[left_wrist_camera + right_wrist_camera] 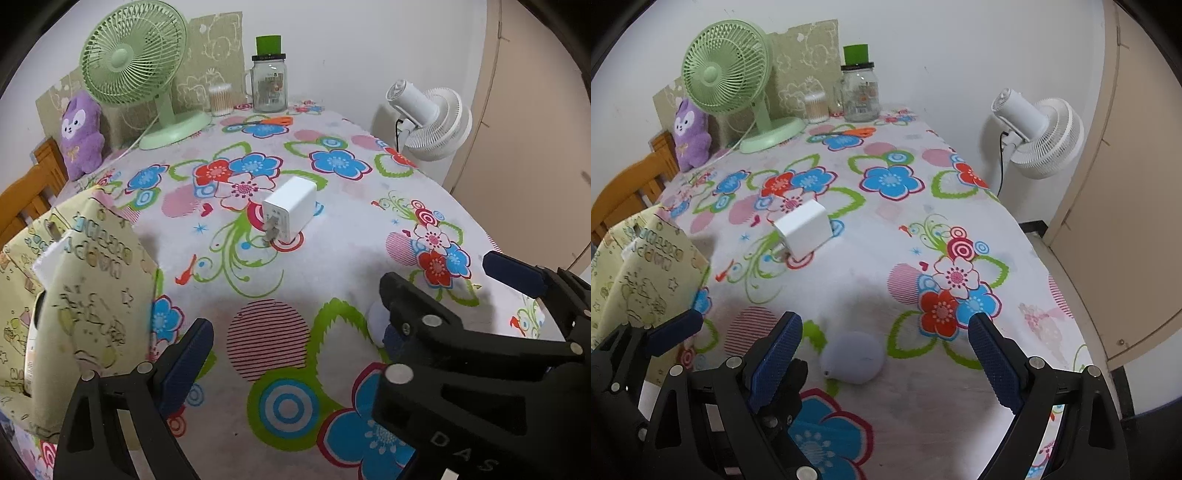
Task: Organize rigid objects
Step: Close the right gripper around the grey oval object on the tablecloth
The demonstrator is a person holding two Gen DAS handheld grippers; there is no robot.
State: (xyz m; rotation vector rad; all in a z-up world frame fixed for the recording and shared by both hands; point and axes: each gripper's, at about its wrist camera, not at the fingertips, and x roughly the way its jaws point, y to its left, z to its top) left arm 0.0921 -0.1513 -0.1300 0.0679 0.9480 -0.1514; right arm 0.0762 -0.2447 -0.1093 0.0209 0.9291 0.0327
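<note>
Floral-clothed desk (997,236) holds a charger (801,232) and pale bulb (853,356); right claw (886,354), wide open and empty, straddles the bulb for pickup.

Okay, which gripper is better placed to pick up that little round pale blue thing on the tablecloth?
Probably the right gripper: its jaws are open, with the pale blue object lying between its fingers.

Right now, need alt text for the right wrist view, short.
Open right tongs hang over a flowered tablecloth, a pale round bulb lying between the blue pads. Farther back sits a white charger; a green fan and glass jar stand by the wall. The left tongs show at lower left.
</note>
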